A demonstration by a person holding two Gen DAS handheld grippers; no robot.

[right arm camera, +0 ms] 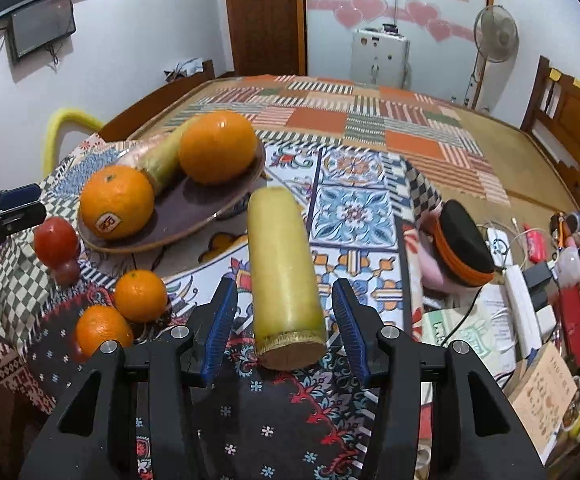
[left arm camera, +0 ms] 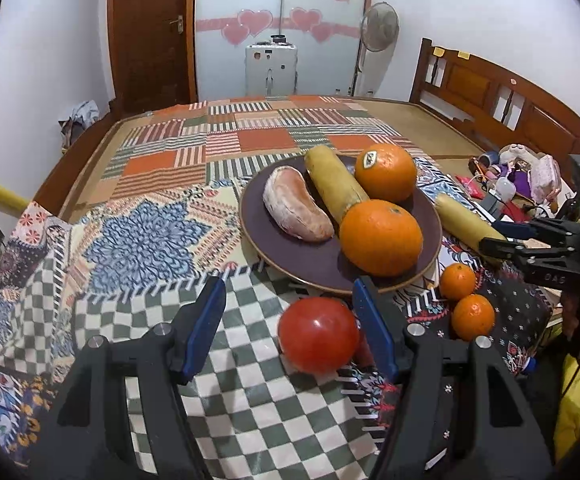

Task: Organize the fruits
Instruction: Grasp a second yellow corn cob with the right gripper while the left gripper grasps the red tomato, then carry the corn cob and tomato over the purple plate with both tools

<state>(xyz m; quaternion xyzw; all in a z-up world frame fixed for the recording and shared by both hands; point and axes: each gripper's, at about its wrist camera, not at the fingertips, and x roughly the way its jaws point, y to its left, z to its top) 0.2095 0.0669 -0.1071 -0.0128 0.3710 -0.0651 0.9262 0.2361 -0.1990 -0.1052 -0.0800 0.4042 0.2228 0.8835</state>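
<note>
Even indoor light from overhead gives soft shadows beneath the fruit and a small glare spot on the tomato [left arm camera: 317, 334]. Both fisheye views bend strongly outward, with dark vignetted corners and mild blur.

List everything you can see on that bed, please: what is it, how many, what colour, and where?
Plate: one, dark purple, on the patterned cloth.
Large oranges: two, orange, on the plate.
Sugarcane pieces: two, yellow; one on the plate, one on the cloth between the right gripper's fingers.
Pomelo segment: one, pinkish, on the plate.
Tomato: one, red, between the left gripper's fingers.
Small tangerines: two, orange, on the cloth near the plate.
Hat: one, black with orange band, right of the sugarcane.
Left gripper: black, blue pads, open.
Right gripper: same, open.
</note>
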